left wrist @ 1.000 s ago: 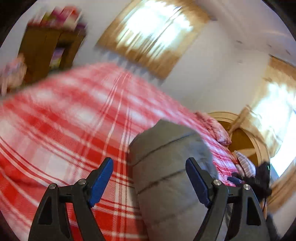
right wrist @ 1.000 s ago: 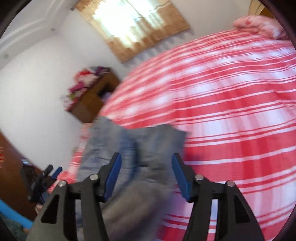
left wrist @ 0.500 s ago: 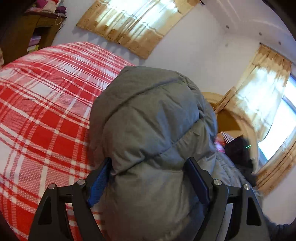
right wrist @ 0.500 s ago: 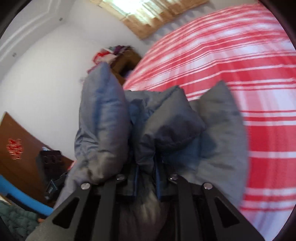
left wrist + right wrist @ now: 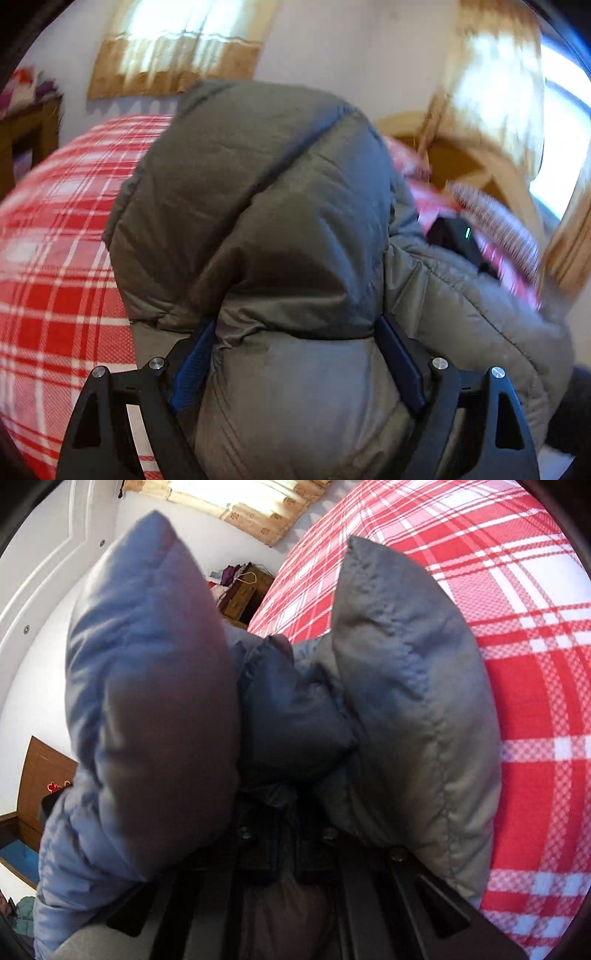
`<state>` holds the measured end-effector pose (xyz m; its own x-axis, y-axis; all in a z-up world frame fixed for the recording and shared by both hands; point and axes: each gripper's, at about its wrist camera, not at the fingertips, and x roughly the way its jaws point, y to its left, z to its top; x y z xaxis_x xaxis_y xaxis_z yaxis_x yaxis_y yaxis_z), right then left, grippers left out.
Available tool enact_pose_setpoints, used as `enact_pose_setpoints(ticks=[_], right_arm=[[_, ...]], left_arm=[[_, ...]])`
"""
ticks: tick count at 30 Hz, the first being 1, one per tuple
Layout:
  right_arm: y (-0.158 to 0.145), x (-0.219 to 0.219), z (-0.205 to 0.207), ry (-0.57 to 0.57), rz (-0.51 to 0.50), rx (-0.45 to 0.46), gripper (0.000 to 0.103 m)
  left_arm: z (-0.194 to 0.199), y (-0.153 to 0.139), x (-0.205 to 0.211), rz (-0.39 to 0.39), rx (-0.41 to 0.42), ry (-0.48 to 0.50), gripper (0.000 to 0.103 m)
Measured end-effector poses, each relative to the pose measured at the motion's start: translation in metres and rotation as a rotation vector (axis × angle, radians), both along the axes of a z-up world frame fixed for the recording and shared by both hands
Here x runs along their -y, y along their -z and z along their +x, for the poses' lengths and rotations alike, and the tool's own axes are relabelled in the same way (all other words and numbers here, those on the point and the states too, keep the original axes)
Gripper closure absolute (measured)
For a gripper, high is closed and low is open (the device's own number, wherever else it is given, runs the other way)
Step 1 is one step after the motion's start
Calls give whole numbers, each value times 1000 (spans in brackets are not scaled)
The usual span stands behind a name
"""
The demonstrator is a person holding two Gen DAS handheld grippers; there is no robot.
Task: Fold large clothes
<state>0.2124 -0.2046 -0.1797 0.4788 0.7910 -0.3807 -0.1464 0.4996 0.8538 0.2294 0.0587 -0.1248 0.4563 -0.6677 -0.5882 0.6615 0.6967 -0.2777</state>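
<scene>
Left wrist view: the grey padded jacket (image 5: 258,206) fills the frame from the centre out to 4 o'clock, a thick quilted fold of it bulging between the blue pads of the left hand-held gripper (image 5: 291,358). The jaws stand wide and have just been opening a little further; the fold sits between them and touches both pads, but whether it is truly clamped or only cradled cannot be told. The red plaid bed (image 5: 55,258) is seen at 9 o'clock, curtains (image 5: 173,62) at 11 o'clock, and a wooden headboard (image 5: 472,158) at 2 o'clock.

In the right wrist view the right hand-held gripper (image 5: 286,843) is closed narrow on a pinch of the jacket (image 5: 406,701); its jaws have just been closing, and the padding is squeezed out into two puffed lobes at 10 and 2 o'clock. The bed cover (image 5: 535,664) lies beyond at 3 o'clock, a wooden cabinet (image 5: 245,590) at 12 o'clock.

The step in hand is judged to be the taking hold of the garment at two points, with folding itself not yet done. What is called for next is probably a firm grip by the left side, then the jacket being lifted and spread flat on the bed so that a fold line can be made
</scene>
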Motion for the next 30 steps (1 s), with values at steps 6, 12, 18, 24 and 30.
enact_pose_setpoints(ticks=[6,12,18,24,30], right_arm=[[-12,19,-14,39,-46,-10,92],[-43,65,-49,198,-113,42,29],[-73,82,-58,245,-101,75,28],[-64,27,-32,216,-610,24,47],[-34,33,-65,297,-646,38,82]], left_arm=[[-2,3,3,69,31,8,18],[-3,2,3,100,55,3,18],[-10,2,5,123,89,3,18],[-19,1,15,174,110,5,18],[-14,0,7,148,91,-1,18]])
